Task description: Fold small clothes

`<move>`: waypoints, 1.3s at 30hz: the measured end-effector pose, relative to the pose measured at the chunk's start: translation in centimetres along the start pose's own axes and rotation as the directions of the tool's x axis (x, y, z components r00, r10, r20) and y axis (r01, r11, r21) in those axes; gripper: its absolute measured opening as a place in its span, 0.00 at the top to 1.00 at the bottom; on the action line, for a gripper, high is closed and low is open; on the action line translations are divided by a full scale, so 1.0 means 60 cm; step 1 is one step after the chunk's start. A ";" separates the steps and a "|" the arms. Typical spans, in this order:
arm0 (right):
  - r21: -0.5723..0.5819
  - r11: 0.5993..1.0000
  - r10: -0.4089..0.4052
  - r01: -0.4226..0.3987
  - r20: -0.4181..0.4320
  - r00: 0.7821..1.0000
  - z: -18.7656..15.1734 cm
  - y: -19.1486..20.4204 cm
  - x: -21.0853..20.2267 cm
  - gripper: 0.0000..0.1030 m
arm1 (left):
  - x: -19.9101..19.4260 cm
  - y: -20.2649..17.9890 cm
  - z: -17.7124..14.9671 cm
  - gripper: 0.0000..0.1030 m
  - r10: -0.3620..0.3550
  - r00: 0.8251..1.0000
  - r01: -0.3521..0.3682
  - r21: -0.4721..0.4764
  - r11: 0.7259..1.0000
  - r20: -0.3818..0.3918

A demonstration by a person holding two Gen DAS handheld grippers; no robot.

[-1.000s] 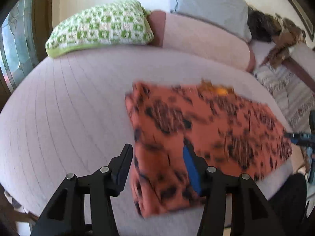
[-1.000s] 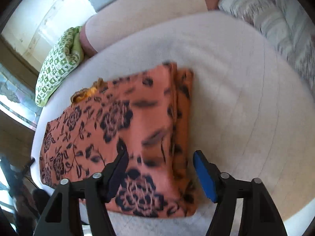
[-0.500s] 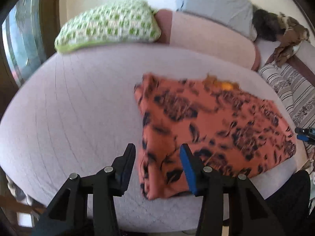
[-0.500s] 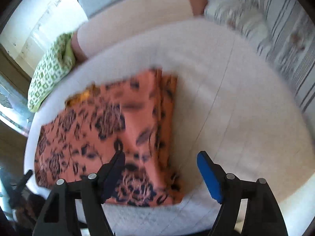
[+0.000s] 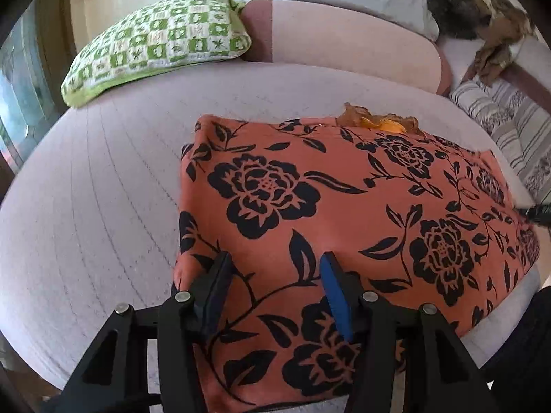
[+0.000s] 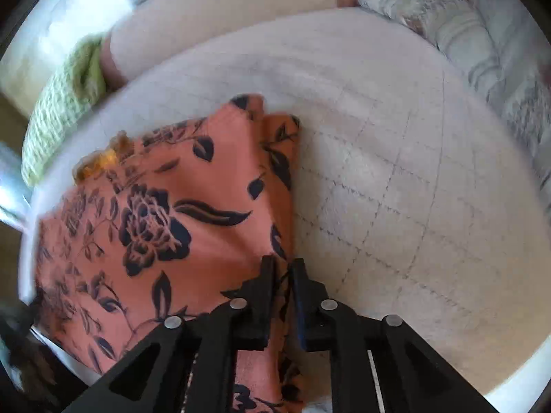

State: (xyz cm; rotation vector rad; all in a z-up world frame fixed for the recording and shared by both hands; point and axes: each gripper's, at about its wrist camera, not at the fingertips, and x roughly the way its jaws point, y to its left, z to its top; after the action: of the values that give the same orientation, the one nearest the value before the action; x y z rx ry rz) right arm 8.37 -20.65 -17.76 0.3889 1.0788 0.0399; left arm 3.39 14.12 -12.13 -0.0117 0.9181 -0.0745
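An orange garment with a black flower print [image 5: 344,213] lies folded flat on a pale quilted bed [image 5: 86,206]. It also shows in the right wrist view [image 6: 179,213]. My left gripper [image 5: 275,268] is open, low over the garment's near left part, one finger on each side of a cloth strip. My right gripper [image 6: 282,268] is shut on the garment's right folded edge near the front corner. A small orange-yellow bit of cloth [image 5: 378,122] pokes out at the garment's far edge.
A green and white checked pillow [image 5: 155,44] lies at the far left of the bed, a pink bolster [image 5: 344,44] behind the garment. Striped bedding [image 5: 509,127] lies at the far right. The bed's front edge runs just below the garment.
Both grippers have moved in onto the garment. The right gripper was wide open and has shut on the right edge. The left gripper stays open and is lower over the cloth.
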 end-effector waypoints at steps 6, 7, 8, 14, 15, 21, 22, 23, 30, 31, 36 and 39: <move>-0.030 0.999 0.046 -0.044 0.092 0.995 0.055 0.017 -0.044 0.23 | -0.032 0.010 0.027 0.46 -0.042 0.996 0.043 -0.017 0.999 0.075; -0.041 0.998 0.042 -0.038 0.108 0.993 0.064 0.022 -0.041 0.20 | -0.029 0.009 0.030 0.46 -0.043 0.996 0.044 -0.014 0.999 0.076; -0.063 0.998 0.040 -0.032 0.127 0.991 0.078 0.028 -0.032 0.20 | -0.022 0.009 0.031 0.45 -0.039 0.997 0.040 -0.012 0.999 0.070; -0.103 0.995 -0.008 0.008 0.003 1.000 0.120 0.047 0.054 0.94 | 0.013 0.006 0.009 0.45 -0.036 0.999 0.036 -0.020 0.999 0.019; -0.127 0.991 -0.031 0.035 0.035 0.999 0.117 0.054 0.042 0.94 | 0.012 0.006 0.007 0.45 -0.037 0.999 0.038 -0.018 0.999 0.027; -0.001 0.999 -0.034 0.034 0.077 0.996 0.102 0.003 0.045 0.90 | 0.019 0.006 0.013 0.45 -0.037 0.999 0.037 -0.011 0.999 0.020; 0.023 1.000 -0.005 0.003 0.091 0.996 0.101 0.001 0.034 0.90 | 0.014 0.007 0.014 0.44 -0.039 0.999 0.040 -0.013 0.999 0.024; 0.030 1.000 0.002 -0.005 0.095 0.995 0.101 0.001 0.024 0.82 | 0.010 0.007 0.016 0.45 -0.040 0.999 0.040 -0.012 0.999 0.031; -0.042 0.990 0.136 -0.131 0.156 0.978 0.076 0.063 -0.070 0.46 | -0.021 0.022 0.011 0.44 -0.033 0.997 0.036 -0.032 0.999 0.067; -0.046 0.974 0.224 -0.220 0.132 0.966 0.059 0.070 -0.074 0.42 | -0.016 0.024 0.008 0.44 -0.032 0.998 0.034 -0.037 0.999 0.056; 0.040 0.995 0.095 -0.095 0.002 0.996 0.003 0.021 0.000 0.45 | -0.007 0.022 -0.002 0.43 0.005 1.000 -0.005 -0.012 1.000 0.025; -0.015 0.984 0.176 -0.175 0.114 0.978 -0.002 0.045 -0.077 0.42 | -0.058 0.027 -0.005 0.41 -0.015 0.994 0.018 -0.024 1.000 0.106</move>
State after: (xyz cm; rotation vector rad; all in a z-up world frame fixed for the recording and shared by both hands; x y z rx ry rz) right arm 6.48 -19.11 -12.97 0.4761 0.9280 0.1748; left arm 1.15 15.99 -9.61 -0.0458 0.8132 -0.0769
